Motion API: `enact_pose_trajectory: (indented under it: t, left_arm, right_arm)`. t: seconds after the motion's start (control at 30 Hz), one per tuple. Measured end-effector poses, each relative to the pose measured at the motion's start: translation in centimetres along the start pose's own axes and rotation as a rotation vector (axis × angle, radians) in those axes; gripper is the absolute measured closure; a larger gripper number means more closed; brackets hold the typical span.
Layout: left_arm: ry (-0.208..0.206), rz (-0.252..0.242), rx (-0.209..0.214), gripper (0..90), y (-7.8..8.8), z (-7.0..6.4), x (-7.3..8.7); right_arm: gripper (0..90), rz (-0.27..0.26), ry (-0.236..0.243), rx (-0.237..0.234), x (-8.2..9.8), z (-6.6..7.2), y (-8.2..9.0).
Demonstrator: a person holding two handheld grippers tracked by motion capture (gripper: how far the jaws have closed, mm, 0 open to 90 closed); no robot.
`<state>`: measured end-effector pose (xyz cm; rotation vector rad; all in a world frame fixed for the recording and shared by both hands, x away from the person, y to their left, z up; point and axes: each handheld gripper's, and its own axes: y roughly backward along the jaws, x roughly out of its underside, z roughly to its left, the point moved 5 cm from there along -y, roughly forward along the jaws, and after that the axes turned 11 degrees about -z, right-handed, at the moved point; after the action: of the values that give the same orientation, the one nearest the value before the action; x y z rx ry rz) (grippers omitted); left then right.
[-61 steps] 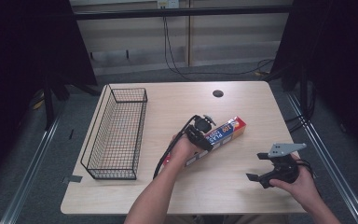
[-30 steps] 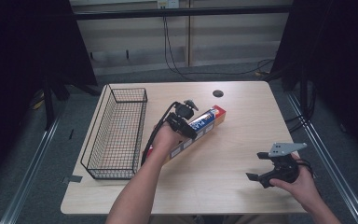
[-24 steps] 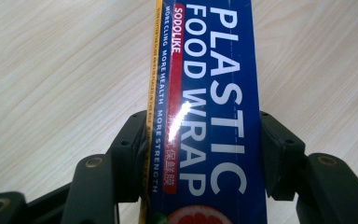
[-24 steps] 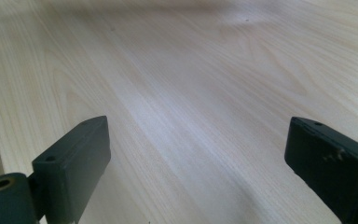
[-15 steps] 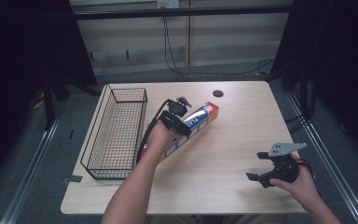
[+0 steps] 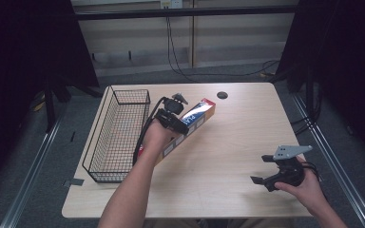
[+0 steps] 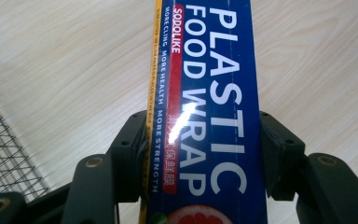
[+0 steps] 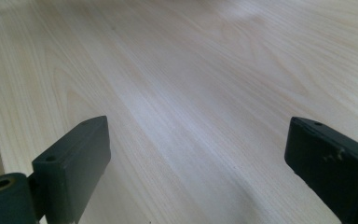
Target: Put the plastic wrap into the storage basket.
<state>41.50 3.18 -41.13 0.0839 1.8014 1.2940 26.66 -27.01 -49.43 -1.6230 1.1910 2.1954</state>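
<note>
Count on the table: one wire basket, one box of plastic wrap, two grippers: left, right.

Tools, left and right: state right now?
Left tool: closed on the plastic wrap box.
Right tool: open, nothing between its jaws, over the table.

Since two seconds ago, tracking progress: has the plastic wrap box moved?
Yes. The plastic wrap box has shifted left, toward the wire basket.
</note>
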Motion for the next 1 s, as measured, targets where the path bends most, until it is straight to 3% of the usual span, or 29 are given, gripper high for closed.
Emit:
enact_pose_trajectory:
  t: [1.0]
  left_arm:
    - [0.091, 0.006, -0.093, 43.9, 3.7, 4.4, 1.4]
  right_arm:
    - [6.8, 0.001, -0.002, -0.002, 0.0, 0.1, -0.1]
